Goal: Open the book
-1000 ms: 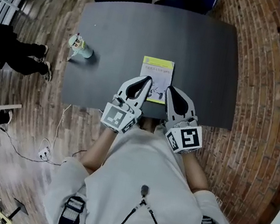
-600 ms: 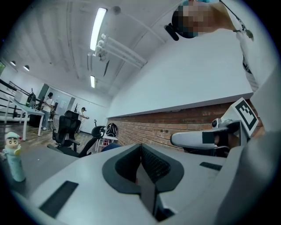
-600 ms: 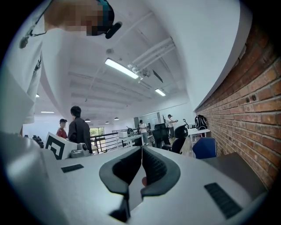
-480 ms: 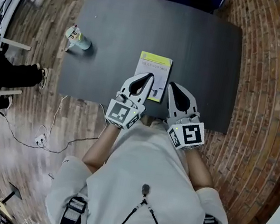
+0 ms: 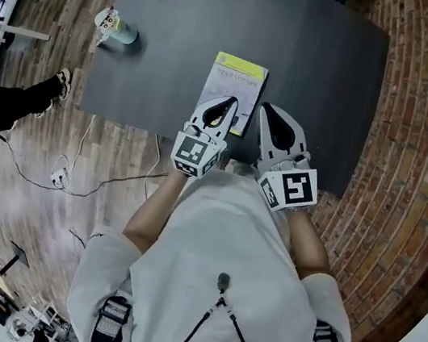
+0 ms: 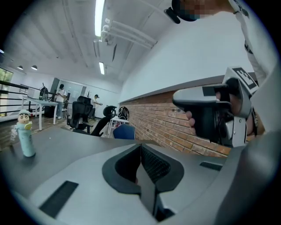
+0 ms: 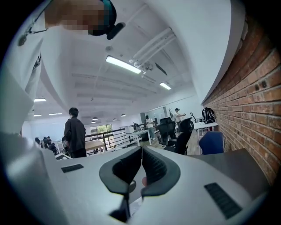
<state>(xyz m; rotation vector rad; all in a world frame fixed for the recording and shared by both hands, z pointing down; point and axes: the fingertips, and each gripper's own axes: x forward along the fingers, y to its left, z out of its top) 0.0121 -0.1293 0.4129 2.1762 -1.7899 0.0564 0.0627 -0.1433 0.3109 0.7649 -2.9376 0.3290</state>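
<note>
Surface (image 5: 323,62): plain dark grey. Book (image 5: 233,87): white cover, yellow top band, dark print. Bottle (image 5: 112,27): pale green. Left hand-held gripper (image 5: 232,100) and right hand-held gripper (image 5: 264,108): light grey, with black-and-white square markers. Floor (image 5: 420,120): red-brown brick pattern.

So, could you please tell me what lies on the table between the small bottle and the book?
Nothing does. In the head view, the stretch of dark table between the bottle and the book is bare.
</note>
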